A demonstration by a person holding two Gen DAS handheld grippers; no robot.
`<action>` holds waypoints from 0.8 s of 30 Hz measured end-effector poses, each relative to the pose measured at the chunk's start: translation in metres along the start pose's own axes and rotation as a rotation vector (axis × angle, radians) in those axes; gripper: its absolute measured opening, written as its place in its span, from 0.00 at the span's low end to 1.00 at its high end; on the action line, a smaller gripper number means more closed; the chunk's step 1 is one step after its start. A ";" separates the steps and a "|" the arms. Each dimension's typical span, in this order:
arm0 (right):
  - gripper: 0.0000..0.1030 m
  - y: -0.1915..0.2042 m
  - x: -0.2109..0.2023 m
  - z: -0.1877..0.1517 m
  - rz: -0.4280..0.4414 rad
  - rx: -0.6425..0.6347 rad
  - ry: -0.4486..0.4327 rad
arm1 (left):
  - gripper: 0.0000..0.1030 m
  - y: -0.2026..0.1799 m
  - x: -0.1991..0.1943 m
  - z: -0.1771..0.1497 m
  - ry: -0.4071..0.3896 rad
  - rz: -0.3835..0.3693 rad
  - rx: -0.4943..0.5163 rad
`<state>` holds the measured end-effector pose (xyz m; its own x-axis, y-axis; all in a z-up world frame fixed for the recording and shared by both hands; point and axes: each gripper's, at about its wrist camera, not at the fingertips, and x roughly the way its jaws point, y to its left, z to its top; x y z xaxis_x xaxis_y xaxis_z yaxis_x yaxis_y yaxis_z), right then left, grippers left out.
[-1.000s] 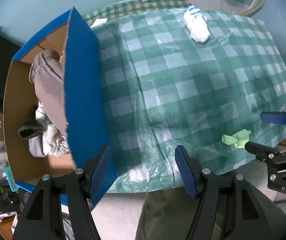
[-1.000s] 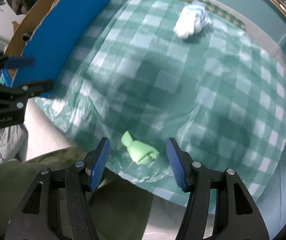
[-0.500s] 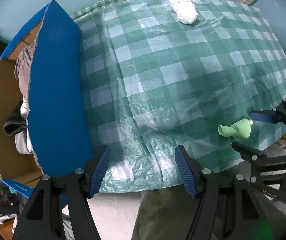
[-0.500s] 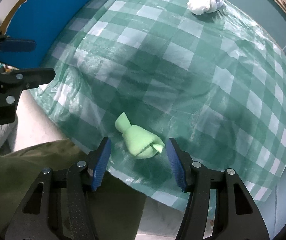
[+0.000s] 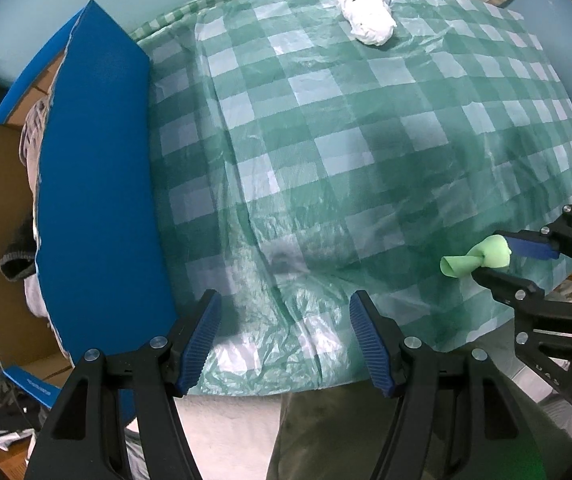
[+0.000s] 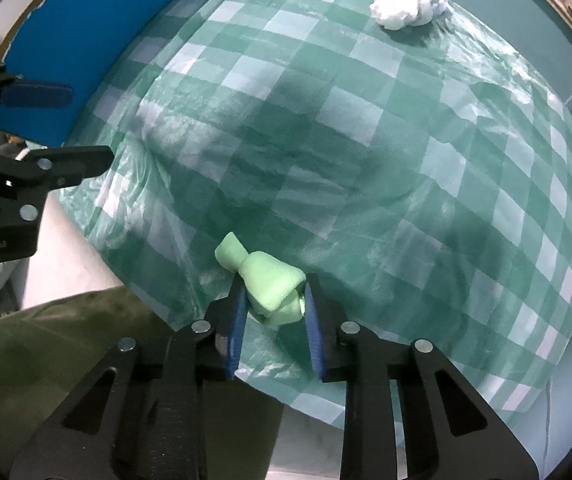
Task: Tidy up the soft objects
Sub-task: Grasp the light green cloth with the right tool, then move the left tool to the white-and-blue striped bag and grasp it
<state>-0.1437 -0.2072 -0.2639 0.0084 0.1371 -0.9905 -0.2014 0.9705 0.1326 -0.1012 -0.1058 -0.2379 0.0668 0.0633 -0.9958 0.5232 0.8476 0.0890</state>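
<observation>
A light green rolled sock (image 6: 274, 284) lies near the front edge of the green checked tablecloth (image 6: 366, 160). My right gripper (image 6: 274, 292) points down over it. Its jaws are closing, and both blue pads touch the roll's sides. The left wrist view shows the same green sock (image 5: 474, 258) between the right gripper's (image 5: 492, 256) fingers. My left gripper (image 5: 285, 300) hangs open over the cloth's front edge with nothing between its pads. A white bundle with blue stripes (image 5: 368, 24) rests at the far side of the table.
A blue cardboard box (image 5: 98, 184) stands at the table's left edge, with grey and white clothes (image 5: 32, 136) inside. Below the front edge are a person's olive trousers (image 5: 366, 432). A wide stretch of cloth (image 5: 326, 140) separates the two bundles.
The right gripper has sunk onto the green sock and its jaws have come in from wide apart to touching the roll. The left gripper has sunk slightly, still open.
</observation>
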 end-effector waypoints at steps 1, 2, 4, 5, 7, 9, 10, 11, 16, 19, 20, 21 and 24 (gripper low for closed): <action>0.25 -0.003 -0.004 0.002 0.002 0.010 -0.010 | 0.66 0.000 -0.001 0.004 0.000 -0.001 0.002; 0.25 -0.006 -0.007 0.003 0.004 0.019 -0.020 | 0.66 -0.001 -0.002 0.008 -0.001 -0.001 0.004; 0.25 -0.011 -0.014 0.006 0.003 0.037 -0.038 | 0.65 -0.003 -0.001 0.014 -0.002 -0.004 0.004; 0.25 -0.016 -0.018 0.009 0.001 0.048 -0.048 | 0.66 -0.004 -0.002 0.018 -0.002 -0.005 0.005; 0.25 -0.025 -0.025 0.014 0.001 0.072 -0.068 | 0.65 -0.006 -0.003 0.026 -0.004 -0.008 0.006; 0.25 -0.036 -0.032 0.021 0.002 0.096 -0.083 | 0.65 -0.007 -0.007 0.035 -0.012 -0.008 0.010; 0.25 -0.042 -0.035 0.025 0.003 0.112 -0.092 | 0.65 -0.007 -0.007 0.040 -0.014 -0.007 0.010; 0.25 -0.047 -0.037 0.028 0.005 0.123 -0.099 | 0.66 -0.008 -0.009 0.046 -0.017 -0.008 0.008; 0.25 -0.078 -0.049 0.043 0.000 0.178 -0.125 | 0.66 -0.010 -0.015 0.080 -0.032 -0.024 -0.010; 0.25 -0.092 -0.055 0.049 -0.008 0.206 -0.136 | 0.67 -0.013 -0.018 0.102 -0.046 -0.031 -0.015; 0.25 -0.093 -0.058 0.050 -0.009 0.217 -0.142 | 0.67 -0.012 -0.017 0.105 -0.049 -0.030 -0.014; 0.25 -0.096 -0.059 0.051 -0.008 0.227 -0.145 | 0.68 -0.014 -0.017 0.112 -0.054 -0.028 -0.013; 0.25 -0.115 -0.065 0.059 -0.008 0.266 -0.163 | 0.68 -0.022 -0.017 0.124 -0.069 -0.017 -0.007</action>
<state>-0.0636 -0.3160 -0.2125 0.1703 0.1385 -0.9756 0.0624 0.9866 0.1509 -0.0085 -0.1904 -0.2202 0.1162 0.0127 -0.9931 0.5191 0.8517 0.0716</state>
